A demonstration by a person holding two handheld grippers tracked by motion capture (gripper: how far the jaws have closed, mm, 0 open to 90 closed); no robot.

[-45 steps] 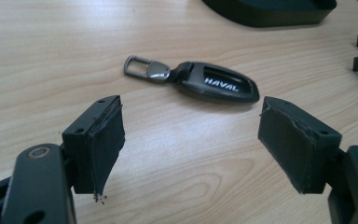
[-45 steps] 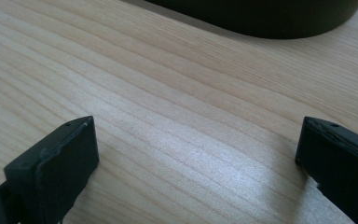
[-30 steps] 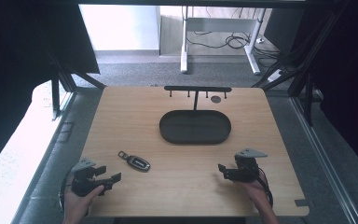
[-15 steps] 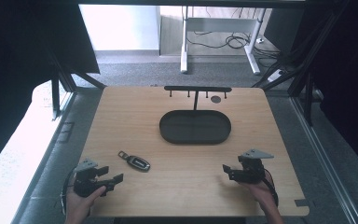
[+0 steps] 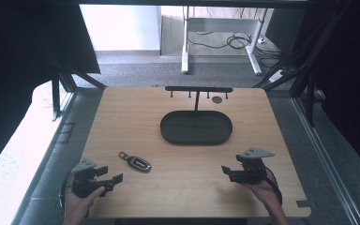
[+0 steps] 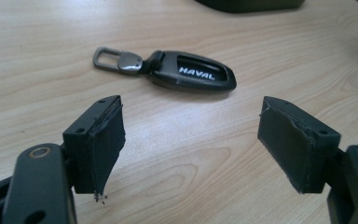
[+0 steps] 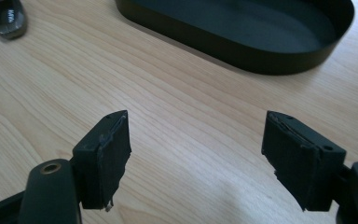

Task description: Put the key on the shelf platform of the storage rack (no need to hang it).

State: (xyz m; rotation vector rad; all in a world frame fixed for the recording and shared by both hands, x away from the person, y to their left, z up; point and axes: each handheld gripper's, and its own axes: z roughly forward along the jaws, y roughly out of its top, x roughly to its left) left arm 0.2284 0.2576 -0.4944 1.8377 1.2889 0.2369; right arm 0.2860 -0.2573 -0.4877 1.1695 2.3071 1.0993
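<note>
Left tongs (image 5: 107, 180) sit at the lower left of the high view, held in a hand (image 5: 77, 204) that comes in from the bottom edge. Jaws spread wide, nothing between the pads, just bare bench (image 5: 178, 187). In the left gripper view the tongs (image 6: 191, 140) look straight at a black Haval car key fob (image 6: 191, 77) lying flat in the upper middle of the frame, silver clip ring on its left end. Fob is just beyond the pads, not touching either one. In the high view the fob (image 5: 136, 162) lies up and right of the left tongs, near them, clip end pointing to the upper left.

Right tongs (image 5: 228, 172) are at the lower right of the high view, grey three-cornered plate on top, jaws pointing left. Jaws spread, though they have just been closing a little; nothing between them, only wood grain below in the right gripper view (image 7: 196, 154). Well apart from the fob, whose end (image 7: 7, 18) shows at the upper left corner of that view.

Black oval tray (image 5: 168, 136) sits at the centre of the bench, empty; its wall (image 7: 242, 58) runs across the top of the right gripper view. Behind the tray stands a black T-shaped hook rack (image 5: 198, 89), one small round tag (image 5: 217, 99) hanging near its right end.
</note>
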